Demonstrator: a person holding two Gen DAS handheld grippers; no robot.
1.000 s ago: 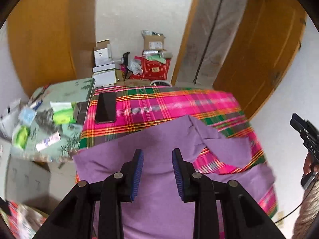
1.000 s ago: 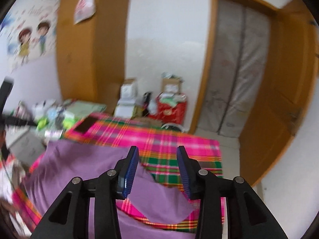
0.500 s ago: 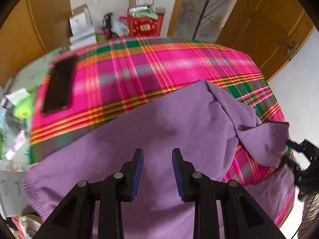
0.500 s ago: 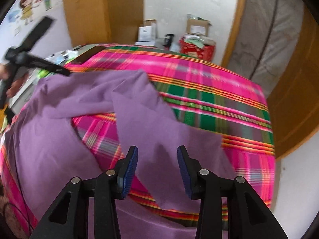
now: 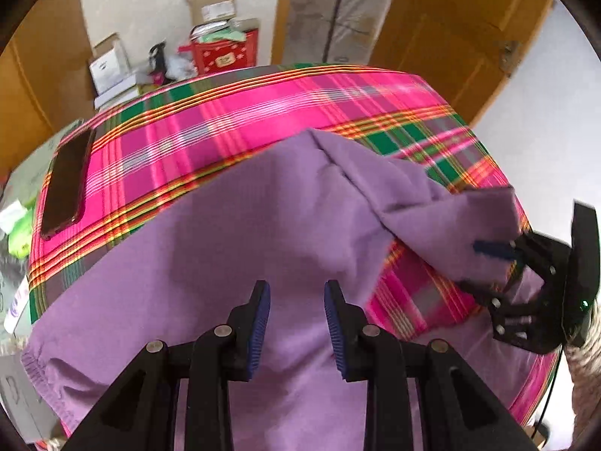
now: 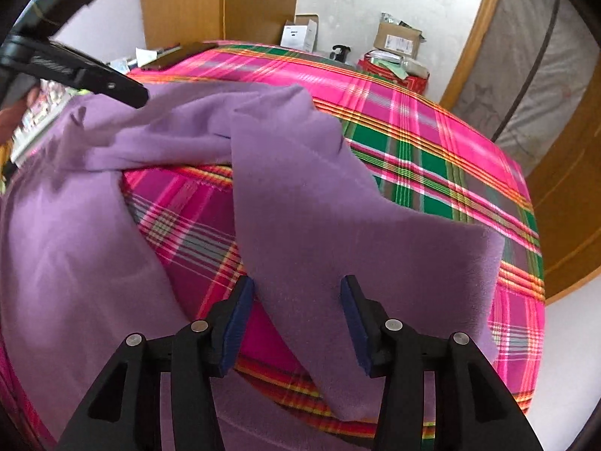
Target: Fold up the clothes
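1. Both claws have dropped closer to the soft purple fleece garment (image 5: 233,248) since the earlier frames.
2. Left gripper (image 5: 296,323) apart, empty, above its body.
3. Right gripper (image 6: 296,327) is opening around the twisted sleeve (image 6: 338,225).
4. Folding looks barely begun.

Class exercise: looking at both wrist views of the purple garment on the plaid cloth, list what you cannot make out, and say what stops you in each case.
- Purple garment: its near part is cut off by the bottom edge and the left gripper.
- Right gripper: jaws opening, sleeve between them; contact unclear.
- Cardboard box: label too small to read.
- Dark phone: blurred.
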